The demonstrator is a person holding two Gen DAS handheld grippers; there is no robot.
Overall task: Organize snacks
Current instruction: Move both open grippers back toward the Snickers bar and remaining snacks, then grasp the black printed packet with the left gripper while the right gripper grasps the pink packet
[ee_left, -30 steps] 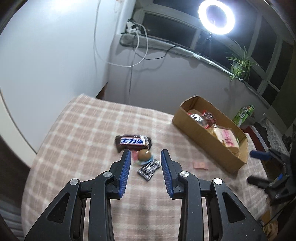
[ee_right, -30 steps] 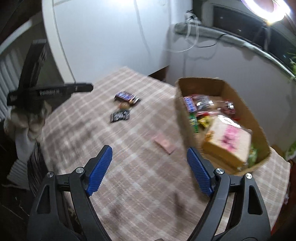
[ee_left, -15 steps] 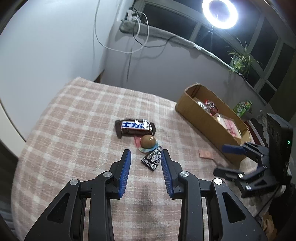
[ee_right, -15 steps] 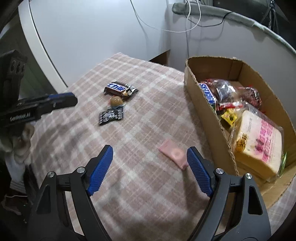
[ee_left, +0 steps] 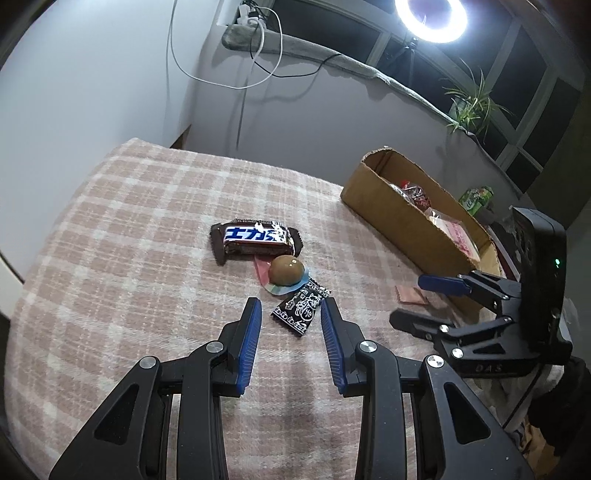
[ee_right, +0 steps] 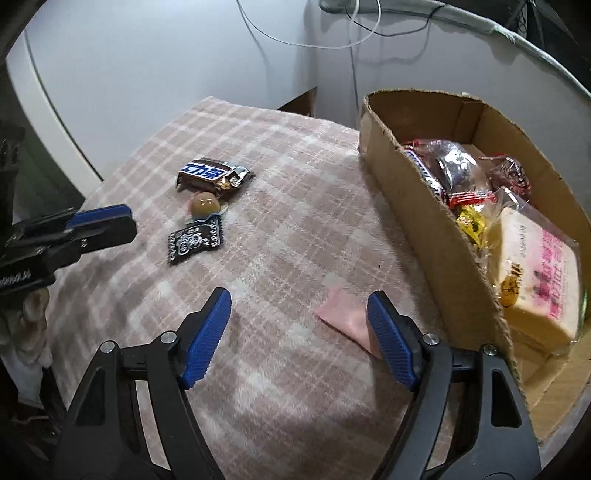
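Note:
A Snickers bar, a round brown jelly cup and a small black packet lie together on the pink plaid cloth. A flat pink packet lies near the cardboard box, which holds several snacks. My left gripper is open and empty, just short of the black packet. My right gripper is open and empty, its right finger beside the pink packet.
A bread pack fills the box's near end. A green can stands beyond the box. A wall with hanging cables and a ring light are behind the table. The cloth drops off at the left edge.
My left gripper has moved forward toward the black packet. My right gripper has moved forward and down toward the pink packet beside the box. Both stay open.

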